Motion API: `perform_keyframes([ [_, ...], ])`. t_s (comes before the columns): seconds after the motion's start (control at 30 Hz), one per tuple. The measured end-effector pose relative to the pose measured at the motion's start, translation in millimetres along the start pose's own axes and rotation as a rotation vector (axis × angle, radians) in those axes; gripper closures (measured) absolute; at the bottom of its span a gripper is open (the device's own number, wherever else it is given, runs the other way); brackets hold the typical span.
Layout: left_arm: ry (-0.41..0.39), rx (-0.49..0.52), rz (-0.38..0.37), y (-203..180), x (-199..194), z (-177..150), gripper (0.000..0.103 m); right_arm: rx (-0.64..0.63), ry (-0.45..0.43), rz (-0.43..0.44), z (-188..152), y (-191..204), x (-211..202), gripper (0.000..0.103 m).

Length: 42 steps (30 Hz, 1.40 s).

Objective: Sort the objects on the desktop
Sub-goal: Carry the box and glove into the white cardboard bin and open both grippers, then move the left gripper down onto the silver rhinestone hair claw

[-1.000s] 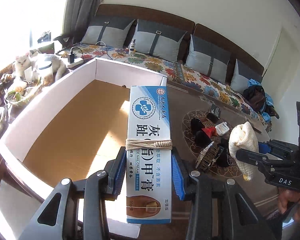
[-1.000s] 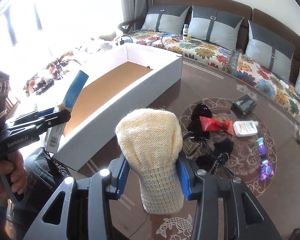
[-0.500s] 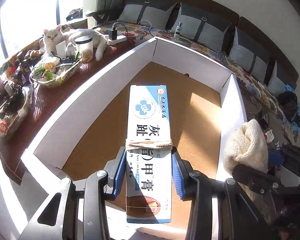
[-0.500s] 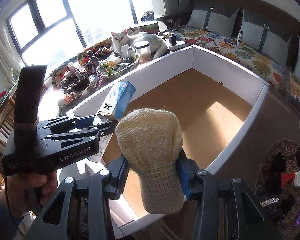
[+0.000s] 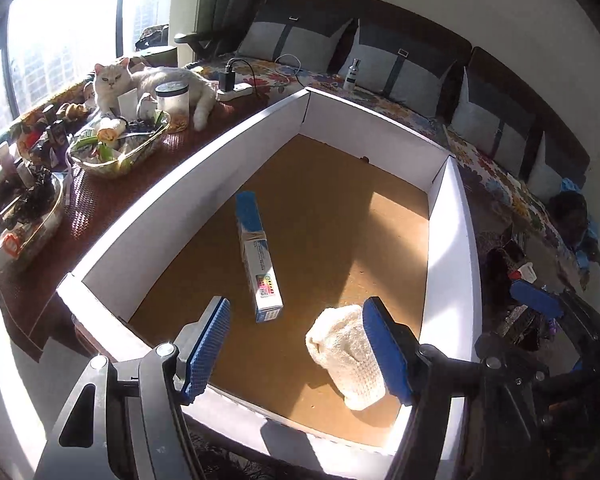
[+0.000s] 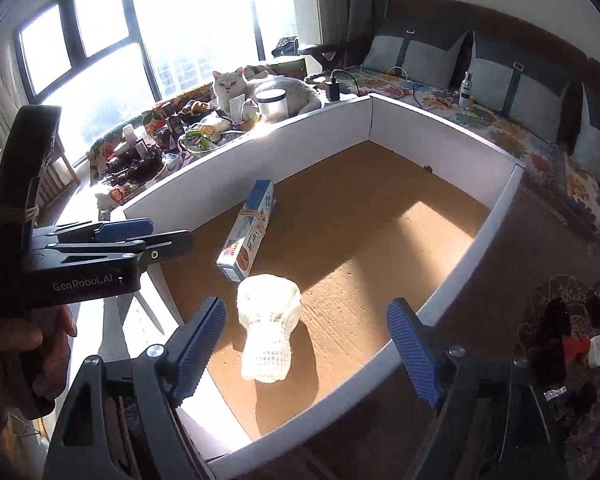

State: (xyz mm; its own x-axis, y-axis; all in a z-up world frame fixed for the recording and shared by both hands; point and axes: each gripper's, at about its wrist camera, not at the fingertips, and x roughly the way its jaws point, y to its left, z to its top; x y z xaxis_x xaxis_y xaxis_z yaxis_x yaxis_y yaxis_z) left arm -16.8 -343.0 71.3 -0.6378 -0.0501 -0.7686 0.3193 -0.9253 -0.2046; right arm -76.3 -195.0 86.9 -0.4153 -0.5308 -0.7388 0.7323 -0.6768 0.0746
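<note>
- Both items have left their grips since a second ago: cream box (image 5: 260,264) and knitted pouch (image 5: 346,360) now sit inside the cardboard tray (image 5: 454,248), mid-frame.
- Left tongs (image 5: 296,354) and right tongs (image 6: 306,350) are opening, nothing between, releasing for sorting.

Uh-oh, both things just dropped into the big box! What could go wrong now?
1. The blue-and-white cream carton and the cream knitted pouch seem to be still falling; the carton may bounce or tip on the brown floor of the white-walled cardboard box.
2. Both grippers, left and right, are opening just above the box, so their fingers might knock its near wall.
3. The white cat nearby could jump in.
</note>
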Motion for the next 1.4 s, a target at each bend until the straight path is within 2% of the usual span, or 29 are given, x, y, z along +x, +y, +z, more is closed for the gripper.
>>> perform_keyframes([
  [0.17, -0.033, 0.126, -0.181, -93.7, -34.7, -20.8, 0.033, 0.035, -0.092, -0.146, -49.5, -60.0, -56.1, 0.01],
  [0.23, -0.03, 0.182, -0.243, -135.8, -41.0, -36.3, 0.021, 0.063, -0.097, -0.227, -82.1, -91.7, -76.0, 0.007],
  [0.27, -0.021, 0.203, -0.271, -155.6, -40.3, -46.0, 0.01, 0.085, -0.087, -0.268, -100.2, -108.2, -83.4, 0.005],
  [0.3, -0.002, 0.22, -0.296, -173.7, -35.5, -57.1, 0.004, 0.112, -0.065, -0.307, -120.0, -125.9, -88.6, 0.005],
  [0.33, 0.026, 0.238, -0.312, -191.2, -26.7, -68.4, 0.003, 0.145, -0.034, -0.343, -138.8, -144.6, -91.6, 0.005],
  [0.5, 0.201, 0.324, -0.24, -245.9, 57.3, -123.8, 0.004, 0.303, 0.074, -0.45, -225.6, -214.7, -108.4, 0.005],
  [0.57, 0.234, 0.355, -0.184, -254.2, 86.0, -137.0, 0.004, 0.339, 0.102, -0.466, -246.2, -231.8, -110.7, 0.005],
  [0.63, 0.239, 0.373, -0.158, -260.9, 102.7, -141.9, 0.004, 0.365, 0.122, -0.469, -260.0, -242.7, -108.6, 0.005],
  [0.8, 0.21, 0.387, -0.111, -271.0, 126.2, -134.1, 0.004, 0.408, 0.138, -0.468, -264.9, -258.4, -96.5, 0.005],
  [0.93, 0.186, 0.454, -0.056, -286.3, 143.9, -124.3, 0.003, 0.45, 0.113, -0.464, -257.9, -267.9, -86.8, 0.004],
  [1.0, 0.167, 0.468, -0.072, -290.0, 149.5, -118.9, 0.002, 0.462, 0.109, -0.477, -254.3, -272.8, -81.3, 0.0],
  [1.23, 0.105, 0.459, -0.093, -290.8, 157.0, -114.4, 0.0, 0.466, 0.093, -0.486, -250.9, -277.6, -77.4, 0.0],
  [1.4, 0.093, 0.451, -0.09, -291.8, 157.4, -114.2, 0.0, 0.466, 0.092, -0.486, -251.0, -277.4, -77.5, 0.0],
])
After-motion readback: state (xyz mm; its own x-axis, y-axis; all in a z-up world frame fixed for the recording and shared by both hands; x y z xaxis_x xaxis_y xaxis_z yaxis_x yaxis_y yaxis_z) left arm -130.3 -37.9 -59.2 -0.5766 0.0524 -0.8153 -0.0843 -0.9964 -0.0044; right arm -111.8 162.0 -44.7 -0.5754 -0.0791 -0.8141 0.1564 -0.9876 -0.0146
